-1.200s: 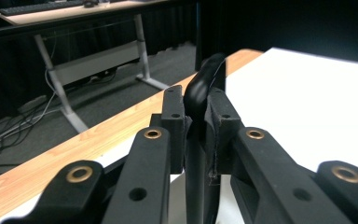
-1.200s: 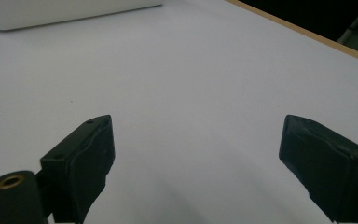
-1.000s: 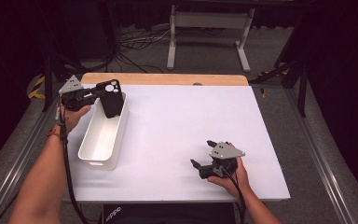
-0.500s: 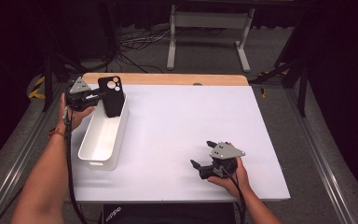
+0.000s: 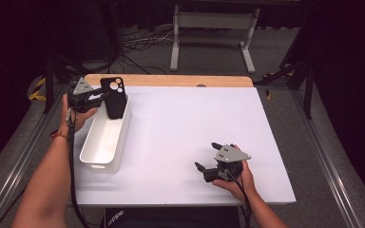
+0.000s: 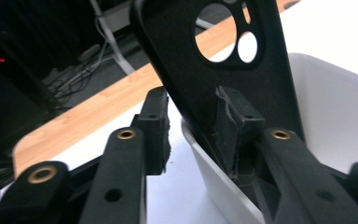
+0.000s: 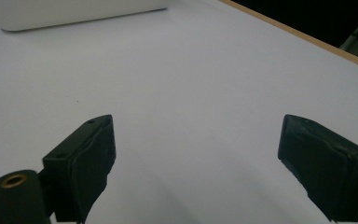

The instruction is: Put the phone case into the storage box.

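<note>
The left gripper point(image 5: 95, 99) is up at the far left corner of the table point(image 5: 190, 142), and the black phone case point(image 5: 113, 97) stands nearly upright at the far end of the white bin point(image 5: 105, 138), its lower end down inside and its camera cut-outs at the top. This looks like the release step of putting the case into the bin. In the left gripper view the jaws have just been opening: the case point(image 6: 223, 70) leans over the bin's rim point(image 6: 200, 149) between them, one pad apart from its back, the other close against its face, and whether that one presses I cannot tell. The grip looks given up, with the case resting on the bin wall. Next, I'd judge, the jaws need to spread a little more and back straight away, since a case propped this steeply could be dragged or tipped out over the rim by a catching pad. The right gripper point(image 5: 209, 166) sits low at the near right of the table, jaws spread wide with nothing between them, well apart from the bin, which shows far off in its own view point(image 7: 74, 11). Beyond the table's far wooden edge point(image 5: 171, 80) are a metal stand point(image 5: 214, 21) and floor cables point(image 5: 138, 42), none in the way.
</note>
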The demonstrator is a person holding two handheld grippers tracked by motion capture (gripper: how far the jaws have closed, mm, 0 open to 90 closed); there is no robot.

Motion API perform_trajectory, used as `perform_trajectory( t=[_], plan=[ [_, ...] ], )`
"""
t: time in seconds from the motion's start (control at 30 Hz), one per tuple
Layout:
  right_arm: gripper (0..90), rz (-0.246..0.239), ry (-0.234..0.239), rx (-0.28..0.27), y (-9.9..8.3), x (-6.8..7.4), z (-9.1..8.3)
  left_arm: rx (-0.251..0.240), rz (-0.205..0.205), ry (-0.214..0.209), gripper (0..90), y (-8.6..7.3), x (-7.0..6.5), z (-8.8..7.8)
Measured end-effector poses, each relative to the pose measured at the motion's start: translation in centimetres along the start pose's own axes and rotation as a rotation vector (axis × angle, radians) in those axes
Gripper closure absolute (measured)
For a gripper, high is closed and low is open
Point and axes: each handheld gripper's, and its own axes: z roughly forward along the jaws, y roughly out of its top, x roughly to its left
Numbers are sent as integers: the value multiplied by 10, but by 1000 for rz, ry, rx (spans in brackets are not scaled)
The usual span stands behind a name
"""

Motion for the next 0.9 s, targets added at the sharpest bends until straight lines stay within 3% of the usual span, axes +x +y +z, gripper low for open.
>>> perform_trajectory(
  t=[0.4, 0.73, 0.9],
  plan=[
    [114, -16, -2, -24, 4, -3, -3, -79, -38, 14, 546, 4, -2, -26],
    [115, -34, -12, -43, 7, -4, -6, -120, -25, 5, 412, 13, -18, -44],
    [115, -30, -18, -51, 8, -7, -7, -133, 8, 9, 324, 20, -30, -54]
  ],
)
